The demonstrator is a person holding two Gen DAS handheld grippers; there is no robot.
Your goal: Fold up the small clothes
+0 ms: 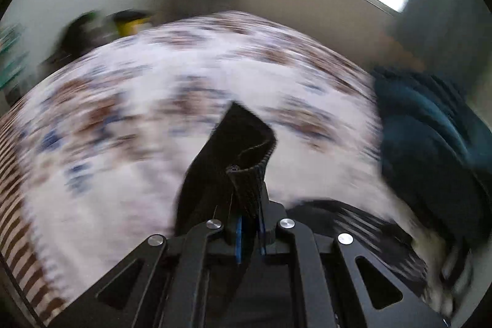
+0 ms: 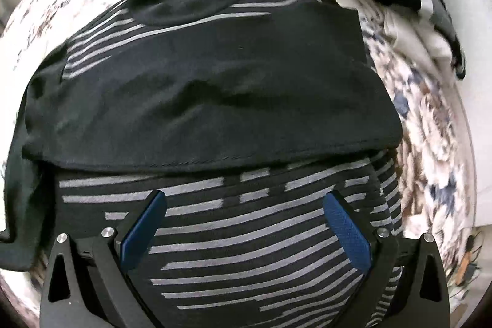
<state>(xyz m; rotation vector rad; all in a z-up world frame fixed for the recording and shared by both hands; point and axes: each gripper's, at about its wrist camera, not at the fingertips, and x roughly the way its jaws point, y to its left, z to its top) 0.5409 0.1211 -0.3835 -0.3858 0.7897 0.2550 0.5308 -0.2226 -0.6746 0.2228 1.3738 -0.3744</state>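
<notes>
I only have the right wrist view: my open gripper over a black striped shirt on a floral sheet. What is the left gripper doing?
Observer: The left gripper is shut on a black fabric edge, lifted clear of the floral sheet.
Operator: Which part of the garment is it?
Observer: I cannot tell; only a hemmed black edge shows, and that view is blurred.
Operator: Anything near it that I lack?
Observer: A dark teal garment lies bunched at the right of the left wrist view.
Operator: And my side?
Observer: The right gripper is open above the striped shirt, with nothing between its pads.
</notes>
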